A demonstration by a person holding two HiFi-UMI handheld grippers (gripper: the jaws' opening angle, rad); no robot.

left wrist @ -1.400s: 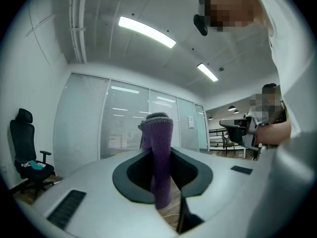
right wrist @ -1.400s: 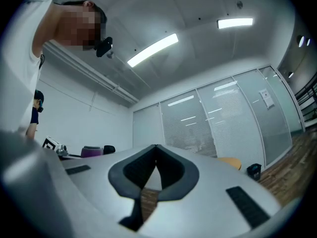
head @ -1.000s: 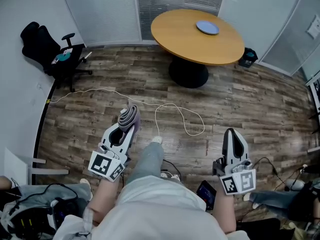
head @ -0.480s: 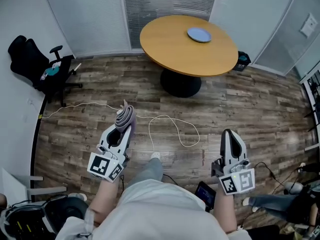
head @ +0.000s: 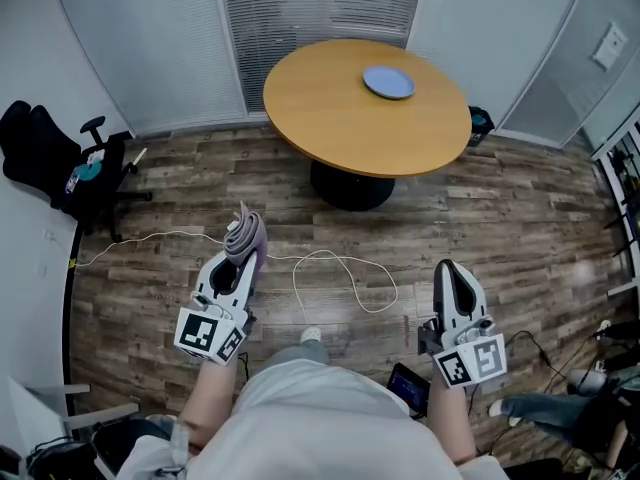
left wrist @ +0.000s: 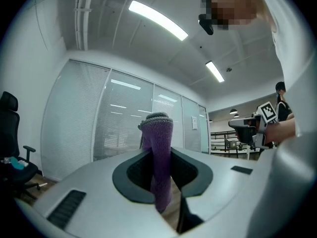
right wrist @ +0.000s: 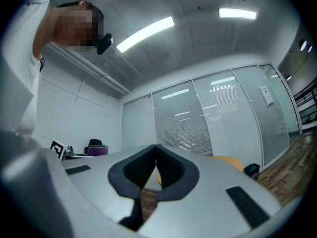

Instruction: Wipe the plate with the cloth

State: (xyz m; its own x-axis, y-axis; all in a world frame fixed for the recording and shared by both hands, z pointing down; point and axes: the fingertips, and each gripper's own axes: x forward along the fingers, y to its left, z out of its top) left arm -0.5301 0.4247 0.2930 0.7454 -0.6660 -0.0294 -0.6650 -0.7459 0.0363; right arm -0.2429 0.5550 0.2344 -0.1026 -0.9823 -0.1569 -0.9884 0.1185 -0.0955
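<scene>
Our left gripper (head: 243,244) is clamped on the purple cloth (head: 245,234); our right gripper (head: 449,271) is closed and empty. The plate (head: 388,82), bluish as far as we can tell, lies on the round table (head: 330,118), well apart from both.

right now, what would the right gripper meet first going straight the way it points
The right gripper would likely meet the round table at its near rim; way looks free, depth unclear.

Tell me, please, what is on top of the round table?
A blue plate lies on the round wooden table, toward its far side; nothing else shows there. The tabletop beneath the plate is covered.
</scene>
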